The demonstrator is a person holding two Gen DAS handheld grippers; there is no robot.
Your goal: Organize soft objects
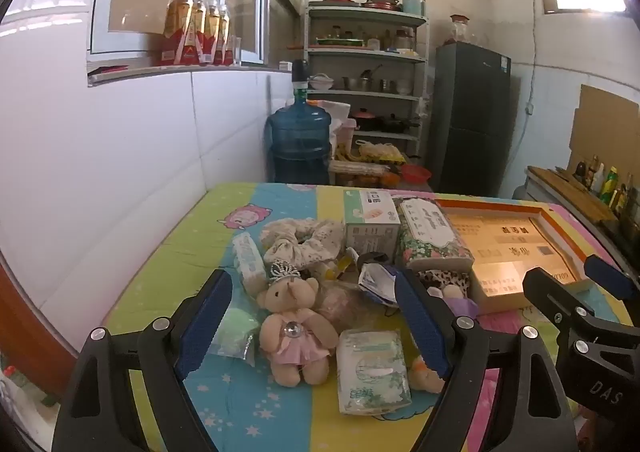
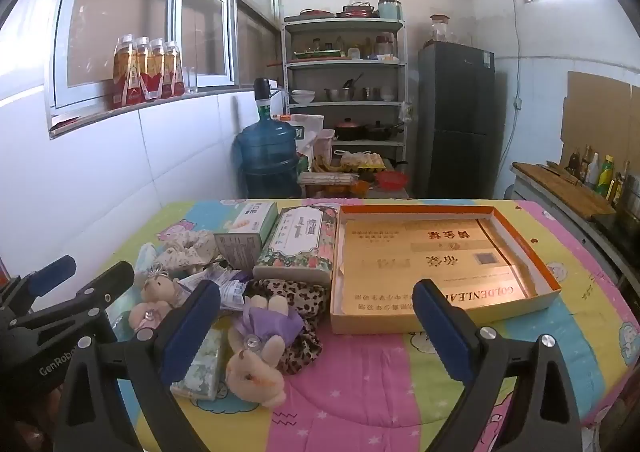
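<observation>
A pile of soft things lies on the colourful quilt (image 1: 224, 408). A teddy bear (image 1: 294, 328) in a pink dress and crown sits between the wide fingers of my open left gripper (image 1: 312, 280), which hangs above it without touching. A tissue pack (image 1: 372, 370), a green packet (image 1: 236, 332) and a floral scrunchie (image 1: 304, 240) lie around the bear. My right gripper (image 2: 316, 292) is open too, over a purple-dressed bunny (image 2: 260, 356) and a leopard cloth (image 2: 296, 296). To the right stands an open orange-rimmed box (image 2: 520, 236). Each gripper shows in the other's view: the right one (image 1: 580, 280), the left one (image 2: 80, 278).
A small tissue carton (image 2: 248, 228) and a floral tissue pack (image 2: 300, 248) stand behind the pile. Beyond the table are a blue water jug (image 2: 266, 160), a metal shelf (image 2: 344, 64) and a dark fridge (image 2: 456, 120). A white wall runs along the left; a counter with bottles (image 2: 600, 172) is at the right.
</observation>
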